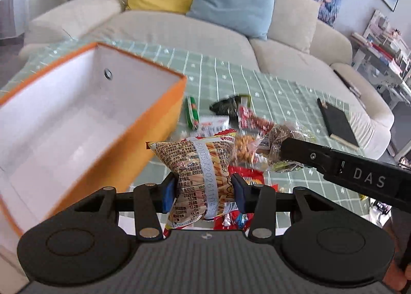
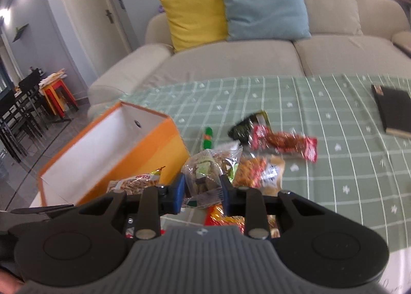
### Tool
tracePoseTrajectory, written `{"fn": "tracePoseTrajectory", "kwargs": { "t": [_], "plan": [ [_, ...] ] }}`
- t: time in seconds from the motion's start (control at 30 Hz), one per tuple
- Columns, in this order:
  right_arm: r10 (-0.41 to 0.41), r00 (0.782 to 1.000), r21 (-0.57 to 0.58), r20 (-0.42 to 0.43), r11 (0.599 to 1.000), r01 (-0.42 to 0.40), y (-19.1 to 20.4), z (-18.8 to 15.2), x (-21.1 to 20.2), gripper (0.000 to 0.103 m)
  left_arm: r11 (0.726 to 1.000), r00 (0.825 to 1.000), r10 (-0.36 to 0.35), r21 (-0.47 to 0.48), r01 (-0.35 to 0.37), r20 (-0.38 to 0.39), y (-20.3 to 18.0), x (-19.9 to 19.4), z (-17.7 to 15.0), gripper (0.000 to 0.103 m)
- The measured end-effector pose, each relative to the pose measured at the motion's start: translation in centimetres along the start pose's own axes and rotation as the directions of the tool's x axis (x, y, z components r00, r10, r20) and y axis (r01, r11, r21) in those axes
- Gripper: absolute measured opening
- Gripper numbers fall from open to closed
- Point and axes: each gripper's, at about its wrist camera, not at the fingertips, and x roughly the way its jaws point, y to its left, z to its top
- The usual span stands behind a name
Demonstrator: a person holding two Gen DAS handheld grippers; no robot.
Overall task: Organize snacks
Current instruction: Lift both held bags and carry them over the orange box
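My left gripper (image 1: 204,191) is shut on a puffy fries snack bag (image 1: 197,163) and holds it above the table, beside the open orange box (image 1: 159,124). My right gripper (image 2: 203,188) is shut on a clear packet of brown snacks (image 2: 205,173), also lifted off the table. One of the right gripper's fingers (image 1: 303,152) reaches in from the right in the left wrist view. The fries bag (image 2: 136,183) shows at the left of the right wrist view, in front of the orange box (image 2: 167,145), whose white inside looks bare.
More snacks lie on the green checked tablecloth (image 2: 334,165): a red packet (image 2: 285,142), a dark packet (image 2: 244,124), a green tube (image 2: 207,137), an orange-brown bag (image 2: 259,170). A black notebook (image 2: 393,111) lies far right. A beige sofa (image 2: 231,62) with cushions stands behind.
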Motion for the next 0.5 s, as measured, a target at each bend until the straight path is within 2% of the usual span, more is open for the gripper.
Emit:
{"fn": "tracePoseTrajectory", "kwargs": {
  "t": [0.17,0.23,0.33,0.4,0.5],
  "plan": [
    [0.062,0.998,-0.052,0.022,0.997,-0.061,2.4,1.5,-0.8,0.026,0.999,0.998,0.029,-0.045,-0.027,0.047,2.2,-3.3,2.2,0.051],
    [0.096,0.995,-0.074,0.022,0.993,-0.094,3.6,2.0,-0.7,0.026,0.997,0.998,0.024,-0.072,-0.021,0.050,3.5,-4.4,3.2,0.051],
    [0.147,0.989,-0.131,0.021,0.981,-0.143,6.0,2.9,-0.5,0.026,0.995,0.997,0.056,-0.085,-0.052,0.048,5.3,-5.5,4.5,0.051],
    [0.186,0.982,-0.173,0.016,0.968,-0.181,7.6,3.6,-0.2,0.026,0.993,0.997,0.075,-0.093,-0.071,0.033,6.8,-5.9,5.2,0.051],
    [0.233,0.972,-0.234,-0.005,0.945,-0.228,9.9,4.4,0.6,0.026,0.990,0.997,0.074,-0.116,-0.077,-0.029,9.2,-6.0,6.4,0.051]
  ]
}}
